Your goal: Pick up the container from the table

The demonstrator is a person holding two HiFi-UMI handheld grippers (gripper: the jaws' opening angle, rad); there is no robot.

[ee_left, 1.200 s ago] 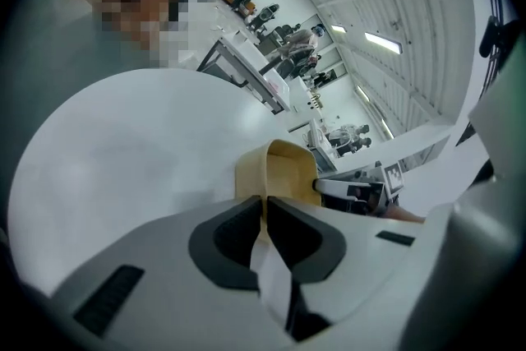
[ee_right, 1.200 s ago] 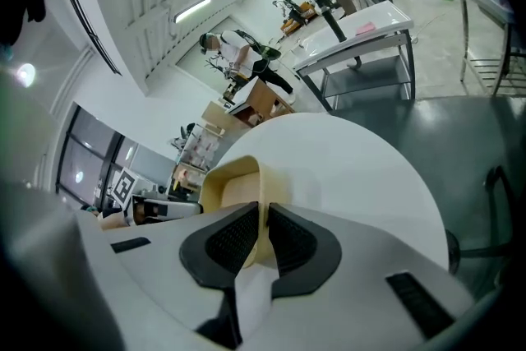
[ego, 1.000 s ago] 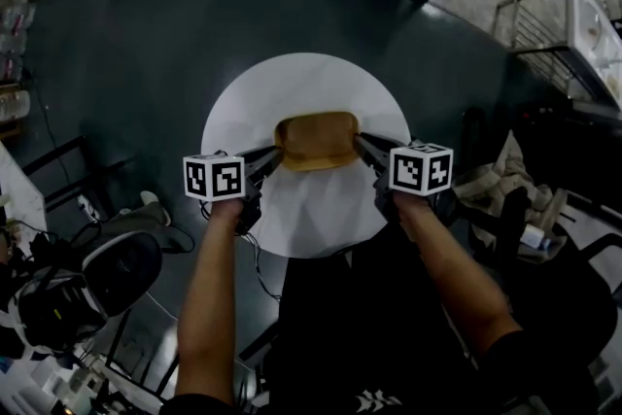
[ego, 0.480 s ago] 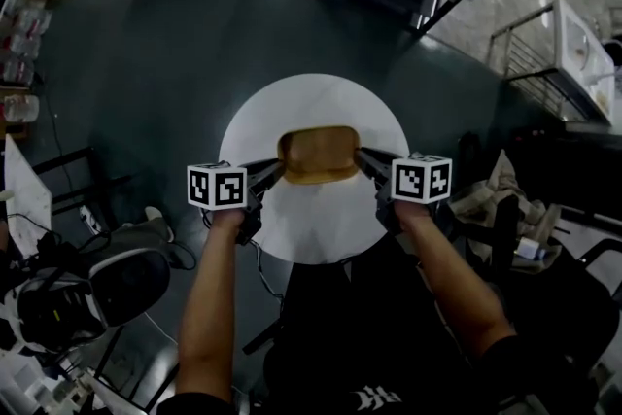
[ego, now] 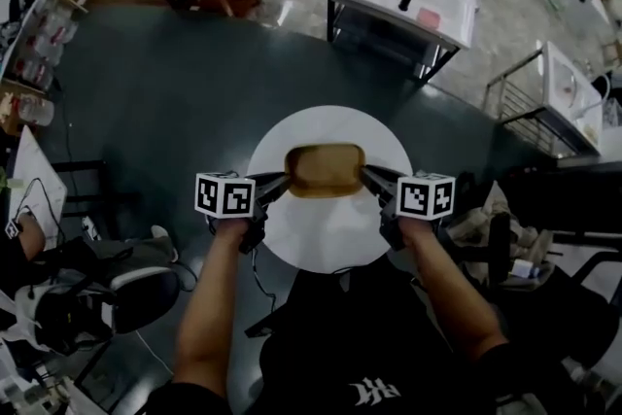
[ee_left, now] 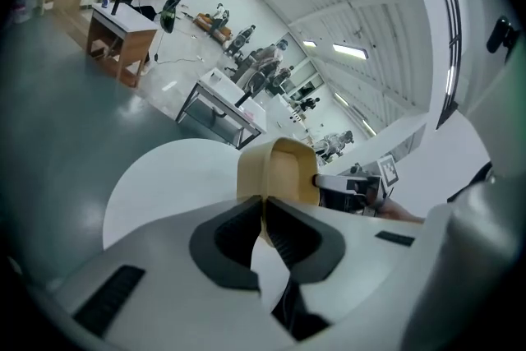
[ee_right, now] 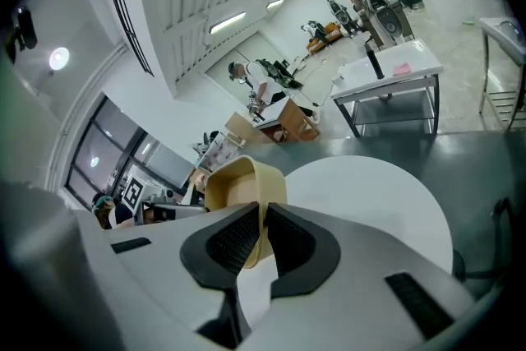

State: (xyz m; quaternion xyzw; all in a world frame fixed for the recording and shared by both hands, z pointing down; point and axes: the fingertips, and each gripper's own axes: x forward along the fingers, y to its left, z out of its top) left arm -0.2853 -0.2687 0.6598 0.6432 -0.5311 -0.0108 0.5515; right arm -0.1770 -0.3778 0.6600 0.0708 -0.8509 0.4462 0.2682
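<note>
The left hand-held gripper (ego: 285,178) and right hand-held gripper (ego: 367,172) each carry a cube (ego: 224,195) with black-and-white square markers. The white print on the person's dark shirt (ego: 321,345) is too blurred to read. Both bare forearms (ego: 209,306) reach in from 6 o'clock, roughly parallel. The left jaws pinch the tan container (ego: 326,169) by its rim at 9 o'clock and the right jaws at 3 o'clock, holding it over the middle of the round white table (ego: 330,233).
</note>
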